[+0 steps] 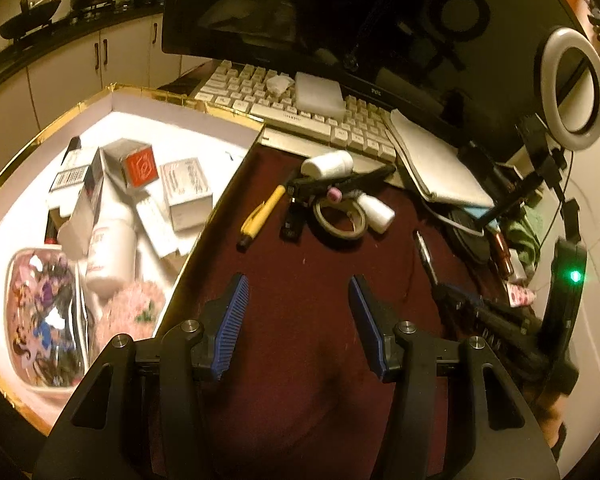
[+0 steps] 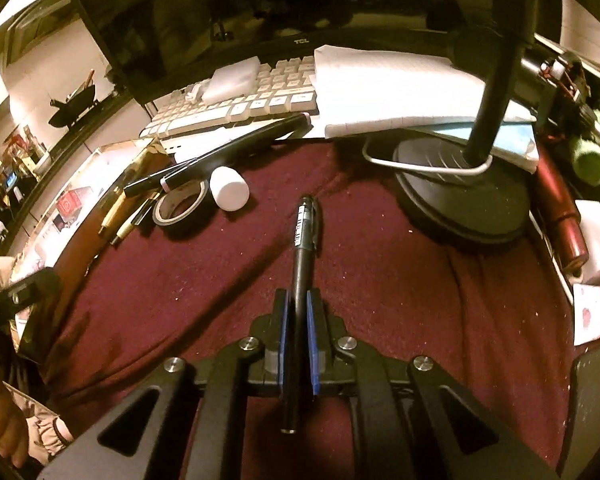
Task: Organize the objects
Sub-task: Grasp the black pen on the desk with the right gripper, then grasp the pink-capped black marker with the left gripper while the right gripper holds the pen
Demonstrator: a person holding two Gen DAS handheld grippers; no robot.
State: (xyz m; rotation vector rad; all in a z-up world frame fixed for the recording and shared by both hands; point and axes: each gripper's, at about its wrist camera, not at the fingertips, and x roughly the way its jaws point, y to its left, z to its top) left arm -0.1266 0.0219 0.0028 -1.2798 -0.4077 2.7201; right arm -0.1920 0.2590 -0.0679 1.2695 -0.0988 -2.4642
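The right gripper point(image 2: 298, 308) pinches a black pen point(image 2: 302, 280) lengthwise above the maroon cloth point(image 2: 380, 280), ready for transfer; the left gripper point(image 1: 298, 292) hangs spread and empty beside the gold-rimmed box's point(image 1: 220, 114) near edge.

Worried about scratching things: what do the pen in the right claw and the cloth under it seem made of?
Black pen: likely smooth plastic, with a slight sheen and a printed label. Maroon cloth: soft matte fabric, seemingly napped; it wrinkles and holds pale lint specks.

The only lettering I can read is "TCL", on the lower edge of the monitor point(image 2: 300, 41) behind the keyboard point(image 2: 236, 108). The print on the pen point(image 2: 305, 224) in my right tongs and on the boxes is too small to read.
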